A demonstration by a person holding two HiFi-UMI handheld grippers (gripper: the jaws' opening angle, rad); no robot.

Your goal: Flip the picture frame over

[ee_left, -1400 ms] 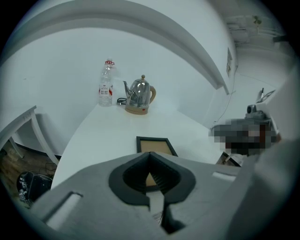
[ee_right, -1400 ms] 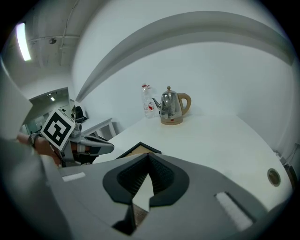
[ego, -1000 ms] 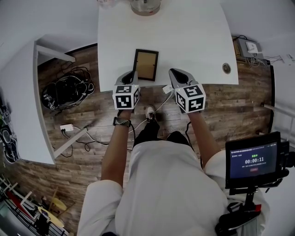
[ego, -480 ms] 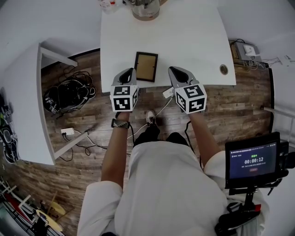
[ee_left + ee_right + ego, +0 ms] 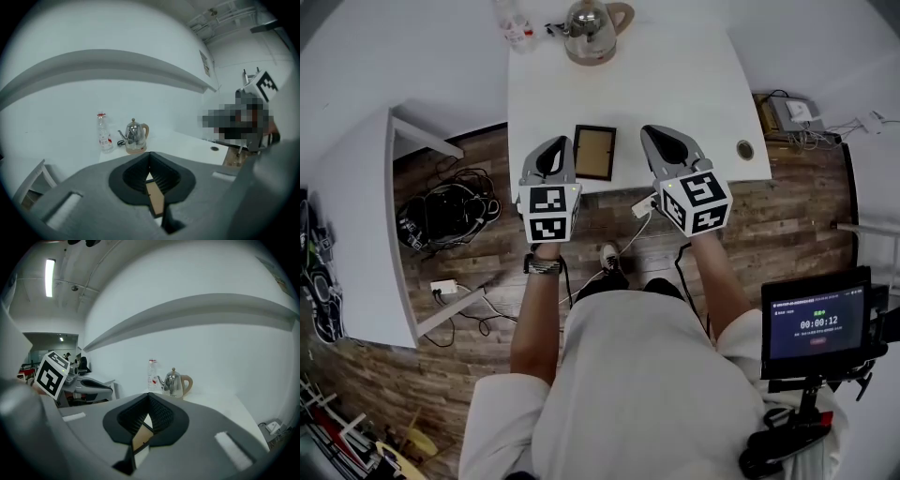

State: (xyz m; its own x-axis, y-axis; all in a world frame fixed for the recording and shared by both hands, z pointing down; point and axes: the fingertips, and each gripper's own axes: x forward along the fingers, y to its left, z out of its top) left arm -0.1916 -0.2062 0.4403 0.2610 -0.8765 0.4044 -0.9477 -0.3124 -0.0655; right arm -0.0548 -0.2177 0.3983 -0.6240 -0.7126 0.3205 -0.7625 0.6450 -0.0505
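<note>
The picture frame [image 5: 594, 152] lies flat on the white table [image 5: 684, 84] near its front edge, black rim round a brown panel. My left gripper [image 5: 559, 142] hovers just left of it, shut and empty. On the frame's other side my right gripper [image 5: 653, 133] hangs, also shut with nothing in it. Neither touches the frame. In the left gripper view the frame [image 5: 155, 197] shows through the gap below the closed left gripper [image 5: 150, 155]. The right gripper view shows the frame [image 5: 139, 437] likewise, under the closed right gripper [image 5: 149, 396].
A steel kettle [image 5: 589, 26] and a plastic bottle [image 5: 514, 23] stand at the table's far edge. A cable grommet [image 5: 744, 149] sits at the front right corner. A second white table [image 5: 356, 216] and tangled cables [image 5: 450, 211] are on the left; a monitor [image 5: 816, 323] is lower right.
Both grippers have risen from the table's front edge and now flank the frame. Their jaws stayed shut and the frame has not moved.
</note>
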